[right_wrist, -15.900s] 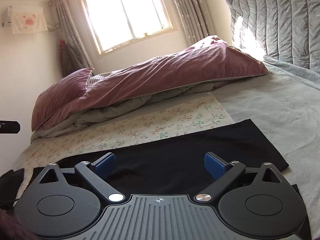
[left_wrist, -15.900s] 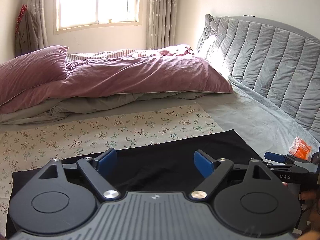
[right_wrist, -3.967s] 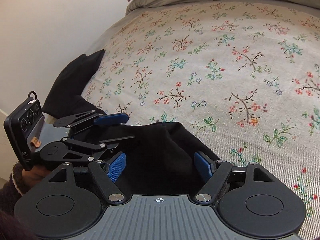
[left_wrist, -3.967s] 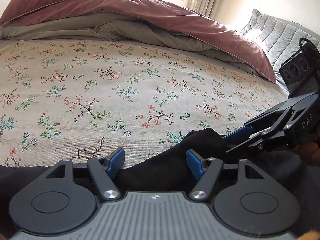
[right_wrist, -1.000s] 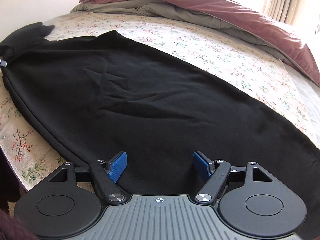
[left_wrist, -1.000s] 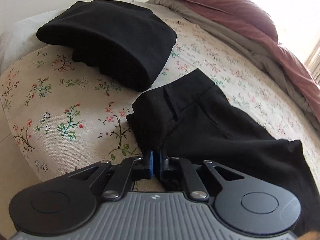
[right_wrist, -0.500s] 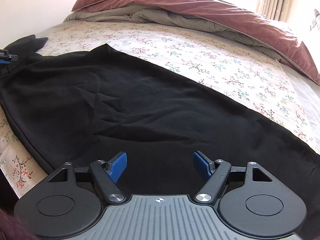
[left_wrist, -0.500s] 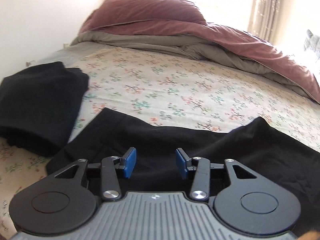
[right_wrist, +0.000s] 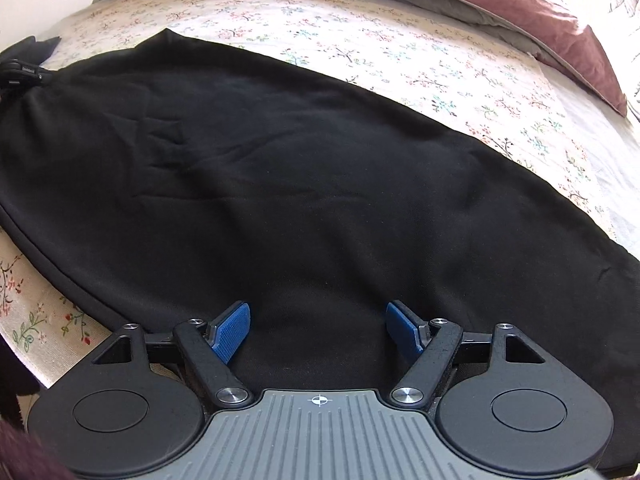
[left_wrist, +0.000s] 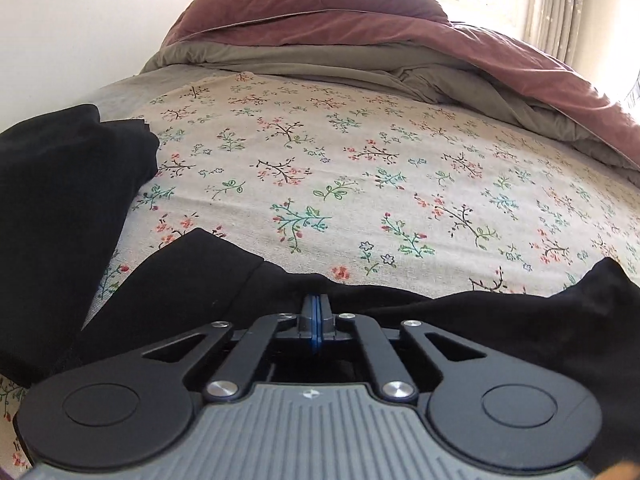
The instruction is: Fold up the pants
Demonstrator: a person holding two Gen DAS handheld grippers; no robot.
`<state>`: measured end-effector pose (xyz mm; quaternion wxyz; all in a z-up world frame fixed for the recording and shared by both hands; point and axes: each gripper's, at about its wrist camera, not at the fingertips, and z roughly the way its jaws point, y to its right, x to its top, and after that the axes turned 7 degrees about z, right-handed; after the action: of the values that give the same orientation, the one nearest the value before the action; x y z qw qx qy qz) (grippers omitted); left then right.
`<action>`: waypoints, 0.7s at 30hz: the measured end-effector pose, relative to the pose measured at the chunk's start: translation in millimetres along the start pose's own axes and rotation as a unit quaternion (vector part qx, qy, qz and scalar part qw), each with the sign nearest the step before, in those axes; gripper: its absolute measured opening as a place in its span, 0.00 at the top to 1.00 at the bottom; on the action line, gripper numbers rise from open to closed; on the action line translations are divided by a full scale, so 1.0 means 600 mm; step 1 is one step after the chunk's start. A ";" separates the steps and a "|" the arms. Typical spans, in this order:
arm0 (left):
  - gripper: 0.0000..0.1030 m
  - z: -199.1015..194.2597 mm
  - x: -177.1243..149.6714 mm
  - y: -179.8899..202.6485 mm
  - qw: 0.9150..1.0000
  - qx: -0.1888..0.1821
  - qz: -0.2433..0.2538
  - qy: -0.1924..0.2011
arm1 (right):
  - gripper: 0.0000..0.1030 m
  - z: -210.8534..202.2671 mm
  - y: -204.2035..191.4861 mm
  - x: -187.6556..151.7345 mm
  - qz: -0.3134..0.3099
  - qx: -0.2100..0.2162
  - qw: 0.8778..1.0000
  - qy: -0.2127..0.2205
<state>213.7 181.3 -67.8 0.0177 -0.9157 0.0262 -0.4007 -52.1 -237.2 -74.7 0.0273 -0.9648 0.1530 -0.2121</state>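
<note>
Bright daylight from upper right, blown-out glare there; fisheye-curved edges, sharp focus.

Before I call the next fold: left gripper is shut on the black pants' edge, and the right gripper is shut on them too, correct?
Half right. The left gripper is shut on the black pants; the right gripper is open above them, as the right wrist view shows.

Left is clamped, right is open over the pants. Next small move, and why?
Probably lower the right gripper and close it on the black pants. Its fingers are spread above flat cloth, while the left gripper looks pinched on the waist edge; a fold needs both ends held.
</note>
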 end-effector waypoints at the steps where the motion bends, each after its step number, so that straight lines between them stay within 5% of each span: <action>1: 0.87 -0.004 0.002 0.003 1.000 0.002 -0.003 0.000 | 0.28 -0.002 -0.004 0.005 0.001 -0.005 1.000 -0.001; 8: 0.78 -0.056 0.019 0.027 0.997 -0.046 -0.054 0.036 | 0.27 -0.007 -0.096 0.112 -0.036 0.043 0.995 0.081; 14: 0.75 -0.033 -0.005 0.049 0.995 -0.078 0.002 0.057 | 0.27 0.051 -0.249 0.221 -0.082 0.102 0.983 0.128; 21: 0.76 0.015 -0.019 0.011 0.995 -0.062 -0.045 0.059 | 0.30 0.157 -0.377 0.303 -0.094 0.148 0.975 0.135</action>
<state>212.6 175.7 -82.5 -0.0588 -0.8898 0.0103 -0.4525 208.4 -78.8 -60.7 0.1287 -0.9225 0.0304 -0.3627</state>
